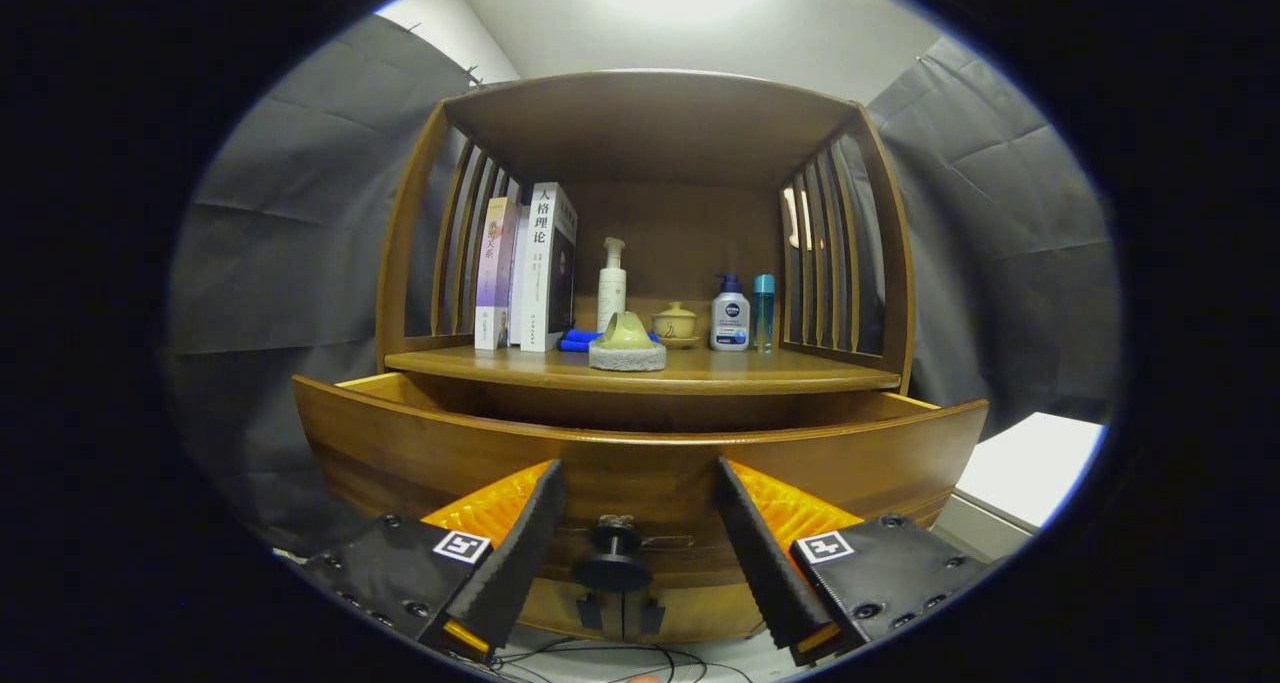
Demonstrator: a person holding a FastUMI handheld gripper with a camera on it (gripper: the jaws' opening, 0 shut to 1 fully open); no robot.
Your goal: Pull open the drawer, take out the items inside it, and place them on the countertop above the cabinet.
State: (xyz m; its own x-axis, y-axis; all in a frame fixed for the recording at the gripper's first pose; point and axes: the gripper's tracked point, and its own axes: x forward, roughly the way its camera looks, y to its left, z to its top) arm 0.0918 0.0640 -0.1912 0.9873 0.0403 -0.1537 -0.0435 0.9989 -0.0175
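- The hand-held gripper [640, 508] is pointing at the front of a wooden cabinet [893, 263], with its fingers spread wide and gripping nothing.
- A dark round knob [613, 563] on the drawer [640, 468] front is sitting in the gap between the two fingers, touching neither of them.
- The drawer is standing pulled out from the cabinet, its curved front panel crossing just beyond the fingertips; the panel is hiding the inside, so I cannot tell what is lying in it.
- The surface [800, 368] above the drawer is carrying a row of things under the cabinet's top board.
- Two books [530, 268] are standing upright at the left, against the slatted side.
- A white pump bottle [611, 288] is standing just right of the books, with a blue cloth [578, 341] lying at its foot.
- A green piece on a round grey base [627, 346] is sitting nearest the front edge of the surface, in front of the cloth.
- A small lidded cup [676, 323] is sitting behind it, toward the back.
- A white and blue bottle [730, 315] and a slim teal bottle [764, 311] are standing side by side at the right, near the slats.
- Thin black cables [640, 658] are lying on the floor below the drawer.
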